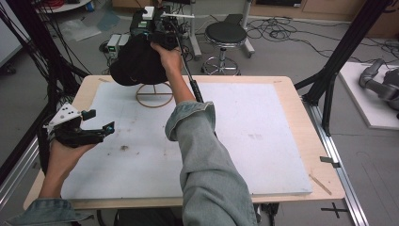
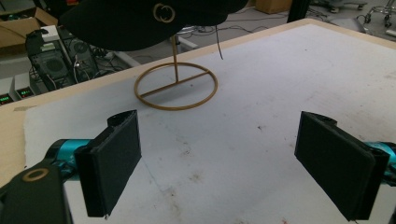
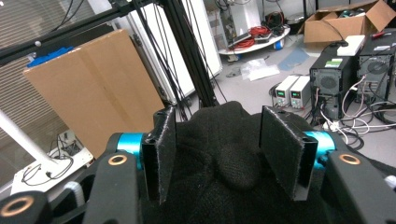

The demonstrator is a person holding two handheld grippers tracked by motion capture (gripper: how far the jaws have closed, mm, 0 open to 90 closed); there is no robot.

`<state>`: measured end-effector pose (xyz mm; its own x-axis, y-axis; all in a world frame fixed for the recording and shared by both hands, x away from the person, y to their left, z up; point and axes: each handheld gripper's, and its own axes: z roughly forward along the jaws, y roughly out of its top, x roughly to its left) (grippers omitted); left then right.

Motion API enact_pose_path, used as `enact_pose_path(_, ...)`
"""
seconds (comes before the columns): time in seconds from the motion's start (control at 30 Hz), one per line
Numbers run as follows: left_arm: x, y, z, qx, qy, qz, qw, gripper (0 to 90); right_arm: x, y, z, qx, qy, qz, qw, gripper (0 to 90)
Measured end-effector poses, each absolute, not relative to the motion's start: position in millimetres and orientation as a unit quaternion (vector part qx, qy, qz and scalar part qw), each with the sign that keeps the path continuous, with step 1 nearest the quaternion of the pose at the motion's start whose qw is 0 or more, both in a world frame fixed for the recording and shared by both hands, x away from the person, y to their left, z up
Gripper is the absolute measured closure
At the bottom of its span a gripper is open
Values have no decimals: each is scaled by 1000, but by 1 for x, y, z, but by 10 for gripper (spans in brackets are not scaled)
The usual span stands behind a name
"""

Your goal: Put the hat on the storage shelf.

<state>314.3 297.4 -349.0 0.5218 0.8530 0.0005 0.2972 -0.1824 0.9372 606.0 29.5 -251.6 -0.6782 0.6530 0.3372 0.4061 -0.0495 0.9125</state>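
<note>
The right gripper [image 3: 215, 154] sits over the crown of the black knitted cap with a small round gold emblem [image 1: 136, 63], its two black padded jaws standing on either side of the crown's top button and pressed into the fabric, so it appears to pinch the cap there; gripping at the crown lets the cap hang level over its support. The cap sits atop the thin gold wire stand with a ring base [image 2: 176, 86], whose upright post rises into the cap's underside, near the far left corner of the white foam board [image 1: 244, 141] that covers the pale wooden table [image 1: 301, 122]. The left gripper [image 1: 99, 121] hovers low over the board's left side with its jaws spread wide and nothing between them, well apart from the stand, likely kept clear until needed. The stand's ring lies close to the board's far edge, while the near and right areas stay bare, leaving generous room to move.
</note>
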Motion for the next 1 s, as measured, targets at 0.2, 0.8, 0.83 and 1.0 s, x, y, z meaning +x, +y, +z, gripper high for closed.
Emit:
enact_pose_path(0.2, 314, 298, -349, 716, 401, 280, 499, 147, 604, 24, -248, 391, 677, 613, 115, 387)
enact_pose_path(0.8, 325, 286, -350, 723, 393, 270, 501, 147, 583, -64, -239, 419, 659, 601, 171, 282)
enact_pose_path(0.83, 326, 285, -350, 723, 392, 270, 501, 147, 581, -70, -239, 423, 658, 599, 172, 272)
enact_pose_path(1.0, 331, 283, -351, 724, 393, 267, 500, 147, 572, -99, -240, 434, 657, 589, 181, 216)
